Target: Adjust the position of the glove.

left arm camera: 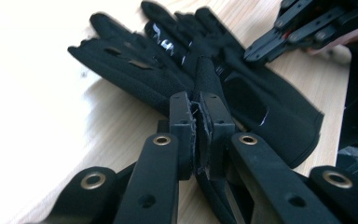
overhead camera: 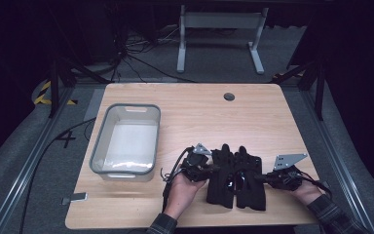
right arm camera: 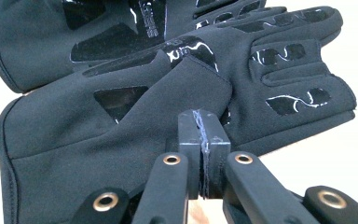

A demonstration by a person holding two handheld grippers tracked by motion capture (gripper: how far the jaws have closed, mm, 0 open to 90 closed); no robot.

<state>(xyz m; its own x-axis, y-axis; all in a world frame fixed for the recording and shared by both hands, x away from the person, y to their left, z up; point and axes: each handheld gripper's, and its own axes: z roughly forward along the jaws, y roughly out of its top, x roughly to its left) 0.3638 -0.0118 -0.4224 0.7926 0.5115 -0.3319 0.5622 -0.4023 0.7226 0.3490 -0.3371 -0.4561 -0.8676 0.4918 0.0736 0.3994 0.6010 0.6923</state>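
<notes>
Now we saw both grippers on the black gloves (overhead camera: 236,178). Our left gripper (left arm camera: 199,133) pinched a fold of the left glove (left arm camera: 135,70). Our right gripper (right arm camera: 202,140) had its jaws pressed together, pinching the right glove's thumb (right arm camera: 200,84).

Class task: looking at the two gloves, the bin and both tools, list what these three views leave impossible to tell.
- Left tool: left gripper view, whether fabric of the left glove is pinched, hidden between the shut jaws.
- Right tool, right glove: likewise, right gripper view.
- Bin: high view, glare hides its floor.

Overhead forward-down; tool cameras close (shared gloves (overhead camera: 236,178))
</notes>
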